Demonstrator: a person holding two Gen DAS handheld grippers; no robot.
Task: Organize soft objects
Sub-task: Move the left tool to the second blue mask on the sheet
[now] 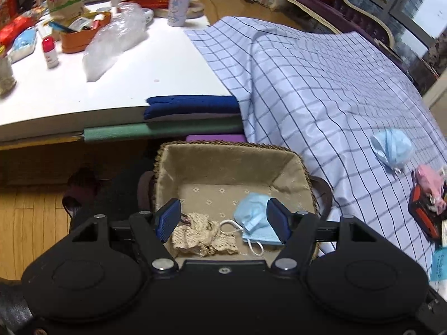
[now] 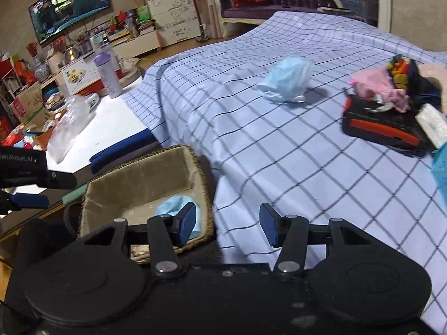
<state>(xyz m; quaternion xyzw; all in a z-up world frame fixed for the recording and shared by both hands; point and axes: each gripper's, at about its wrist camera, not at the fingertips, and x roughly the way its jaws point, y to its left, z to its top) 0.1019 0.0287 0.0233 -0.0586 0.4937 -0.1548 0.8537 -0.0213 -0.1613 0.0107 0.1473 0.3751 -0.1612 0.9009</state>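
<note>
A woven basket (image 1: pixel 223 164) with a beige lining stands beside the checked bed. In it lie a blue face mask (image 1: pixel 252 216) and a beige lace piece (image 1: pixel 202 236). My left gripper (image 1: pixel 223 220) hovers over the basket, open. The mask rests by its right pad and nothing is pinched. A second blue mask (image 2: pixel 287 83) lies crumpled on the bedspread (image 2: pixel 279 167). Further right, a pink cloth (image 2: pixel 374 86) and a multicoloured soft item (image 2: pixel 399 69) sit on a black and orange case (image 2: pixel 382 131). My right gripper (image 2: pixel 228 224) is open and empty over the bed's edge, next to the basket (image 2: pixel 145 173).
A white table (image 1: pixel 139 64) to the left holds a plastic bag (image 1: pixel 111 42), a purple bottle (image 1: pixel 178 0), a red-capped bottle and boxes. Folded blue and green cloths (image 1: pixel 192 106) lie under its edge. A wooden floor shows at lower left. A television hangs on the far wall.
</note>
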